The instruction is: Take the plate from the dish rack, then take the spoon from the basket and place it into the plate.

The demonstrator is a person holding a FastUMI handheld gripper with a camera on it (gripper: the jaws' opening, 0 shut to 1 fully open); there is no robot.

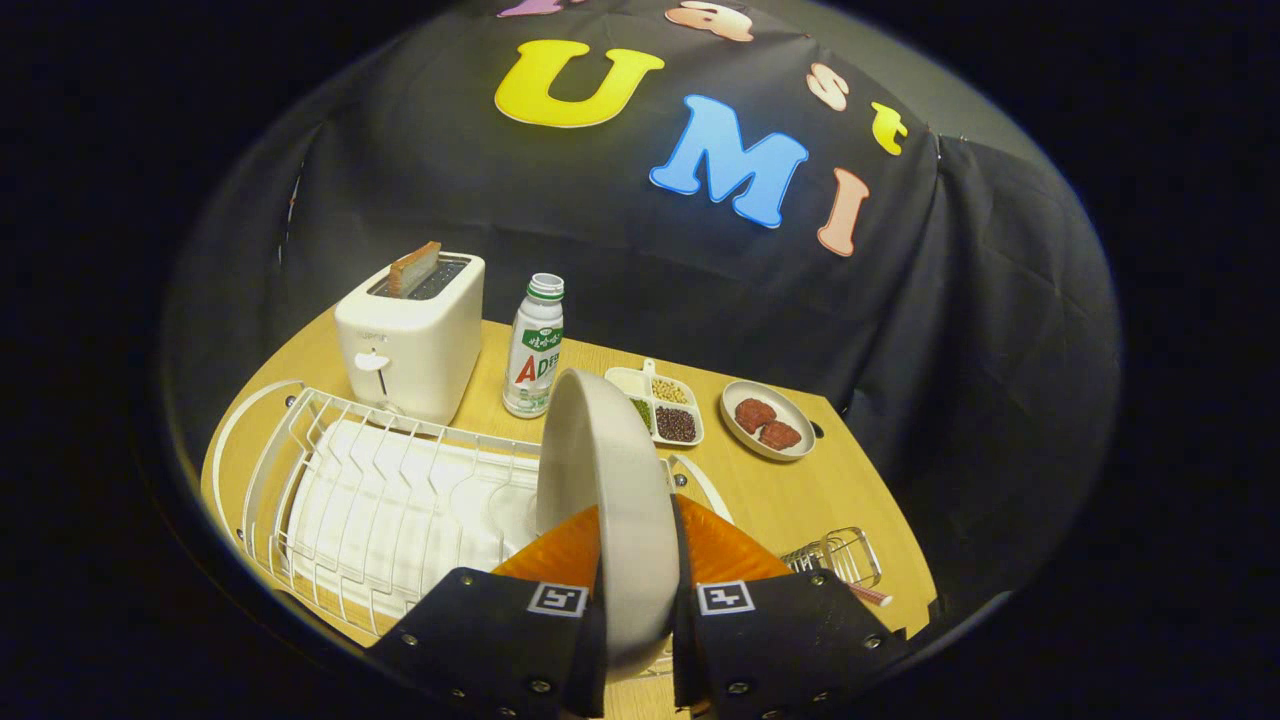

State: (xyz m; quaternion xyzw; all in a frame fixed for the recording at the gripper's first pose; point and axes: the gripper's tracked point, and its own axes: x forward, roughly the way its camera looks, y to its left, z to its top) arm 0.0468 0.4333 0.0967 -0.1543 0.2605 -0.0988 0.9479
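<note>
Gripper: our gripper (638, 600) pinches the plate (610, 500), 1 finger pressed on each face of it.
Plate: we hold it on edge, upright with a slight tilt, above the near right part of the dish rack (380, 500).
Dish rack: we see a white wire rack on a white tray, lying on the wooden table (800, 490).
Basket: a small wire basket (835, 555) sits just right of the dish rack; we cannot tell what lies in it.
Toaster: a white toaster (412, 335) stands behind the dish rack, with 1 slice of bread (413, 268) up in its slot.
Bottle: a white bottle (535, 345) stands behind the dish rack, right of the toaster.
Tray: a divided tray (660, 405) of beans sits behind and right of the dish rack.
Small dish: beyond the tray from the dish rack, a small dish (767, 420) carries 2 reddish pieces.
</note>
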